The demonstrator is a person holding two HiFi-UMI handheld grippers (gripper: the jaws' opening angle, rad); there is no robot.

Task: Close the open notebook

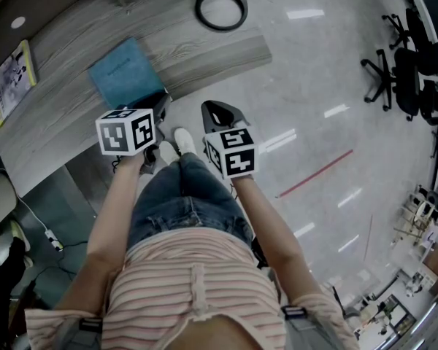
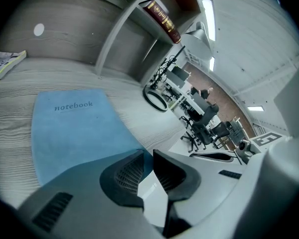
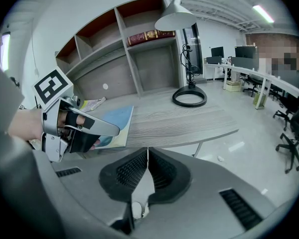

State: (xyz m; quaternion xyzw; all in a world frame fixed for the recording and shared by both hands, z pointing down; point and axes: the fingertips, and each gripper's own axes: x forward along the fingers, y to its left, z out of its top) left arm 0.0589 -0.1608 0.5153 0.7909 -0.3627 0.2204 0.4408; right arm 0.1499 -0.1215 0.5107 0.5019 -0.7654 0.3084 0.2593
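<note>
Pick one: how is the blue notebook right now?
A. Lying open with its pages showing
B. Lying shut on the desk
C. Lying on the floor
B: the notebook lies flat on the desk with only its blue cover showing and no pages.

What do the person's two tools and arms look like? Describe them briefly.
Both the left tool and right tool have light grey bodies with black ribbed pads on curved jaws. Each carries a white cube printed with black square markers. The person wears a short-sleeved pink striped top.
</note>
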